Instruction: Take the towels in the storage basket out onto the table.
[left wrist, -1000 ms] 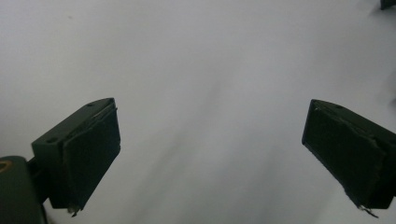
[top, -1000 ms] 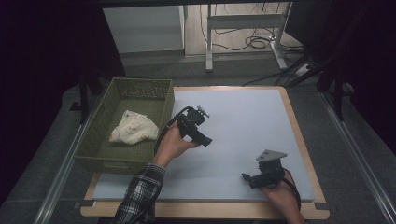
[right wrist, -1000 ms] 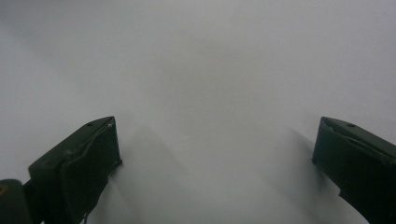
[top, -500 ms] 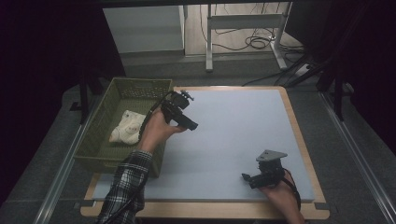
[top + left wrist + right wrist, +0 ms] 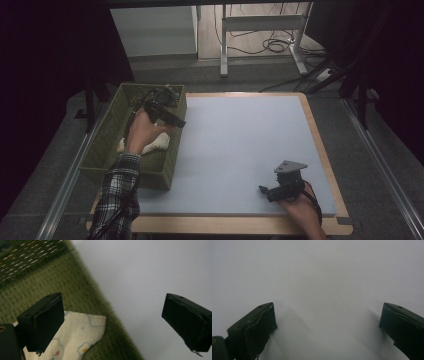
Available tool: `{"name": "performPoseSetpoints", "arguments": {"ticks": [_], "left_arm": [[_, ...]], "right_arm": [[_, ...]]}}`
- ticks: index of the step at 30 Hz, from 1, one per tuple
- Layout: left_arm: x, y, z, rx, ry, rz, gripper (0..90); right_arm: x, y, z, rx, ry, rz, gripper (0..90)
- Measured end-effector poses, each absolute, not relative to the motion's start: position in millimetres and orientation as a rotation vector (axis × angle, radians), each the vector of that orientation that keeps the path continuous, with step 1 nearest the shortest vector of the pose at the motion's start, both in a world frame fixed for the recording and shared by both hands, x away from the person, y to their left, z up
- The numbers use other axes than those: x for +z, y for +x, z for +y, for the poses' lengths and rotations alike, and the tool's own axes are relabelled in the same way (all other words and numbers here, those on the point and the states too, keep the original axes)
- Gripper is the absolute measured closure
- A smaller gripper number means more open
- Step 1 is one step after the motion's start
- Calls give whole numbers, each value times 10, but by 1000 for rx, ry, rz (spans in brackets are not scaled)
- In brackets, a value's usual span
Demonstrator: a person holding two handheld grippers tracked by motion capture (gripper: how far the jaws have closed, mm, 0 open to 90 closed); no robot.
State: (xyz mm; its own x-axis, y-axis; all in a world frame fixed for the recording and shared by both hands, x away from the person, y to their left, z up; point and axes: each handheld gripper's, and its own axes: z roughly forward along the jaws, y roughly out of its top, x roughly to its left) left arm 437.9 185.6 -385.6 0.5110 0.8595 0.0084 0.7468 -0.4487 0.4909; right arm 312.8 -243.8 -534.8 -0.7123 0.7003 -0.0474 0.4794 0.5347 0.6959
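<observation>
While left tool [image 5: 167, 116] hangs over green basket [image 5: 107, 142] at table's left edge, jaws spread wide, gripping nothing. Cream patterned cloth [image 5: 75, 338] lies on basket floor, below left tool. Right tool [image 5: 272, 192] released too, resting near table's front right corner on pale mat [image 5: 240, 145].

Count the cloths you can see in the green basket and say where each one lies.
1. A cream patterned cloth lies on the floor of the green basket, near its table-side wall, beneath the open left gripper. The hand hides part of the basket, so another could be underneath.
</observation>
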Motion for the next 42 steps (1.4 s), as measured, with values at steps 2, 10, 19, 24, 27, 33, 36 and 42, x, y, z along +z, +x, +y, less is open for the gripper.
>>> {"name": "performPoseSetpoints", "arguments": {"ticks": [2, 10, 19, 24, 27, 33, 36, 42], "left_arm": [[-3869, 4387, 1963, 361, 2313, 1340, 46], [-4112, 4467, 2382, 360, 2252, 1460, 21], [-4626, 4609, 2660, 286, 2299, 1588, 1], [-4805, 4666, 2775, 244, 2300, 1676, 4], [-4901, 4688, 2811, 207, 2320, 1709, 8], [-5043, 4727, 2827, 158, 2382, 1757, 33], [-5061, 4731, 2810, 146, 2416, 1762, 104], [-5034, 4690, 2802, 139, 2447, 1768, 374]], "right_arm": [[-5348, 3128, -2438, 969, 978, 2455, 8], [-5348, 3128, -2438, 969, 978, 2456, 8], [-5348, 3129, -2439, 969, 977, 2456, 8], [-5348, 3129, -2439, 969, 976, 2456, 8], [-5348, 3129, -2439, 969, 977, 2456, 8], [-5348, 3129, -2439, 969, 977, 2456, 8], [-5348, 3129, -2438, 969, 977, 2456, 8], [-5348, 3128, -2438, 969, 977, 2456, 8]]}}
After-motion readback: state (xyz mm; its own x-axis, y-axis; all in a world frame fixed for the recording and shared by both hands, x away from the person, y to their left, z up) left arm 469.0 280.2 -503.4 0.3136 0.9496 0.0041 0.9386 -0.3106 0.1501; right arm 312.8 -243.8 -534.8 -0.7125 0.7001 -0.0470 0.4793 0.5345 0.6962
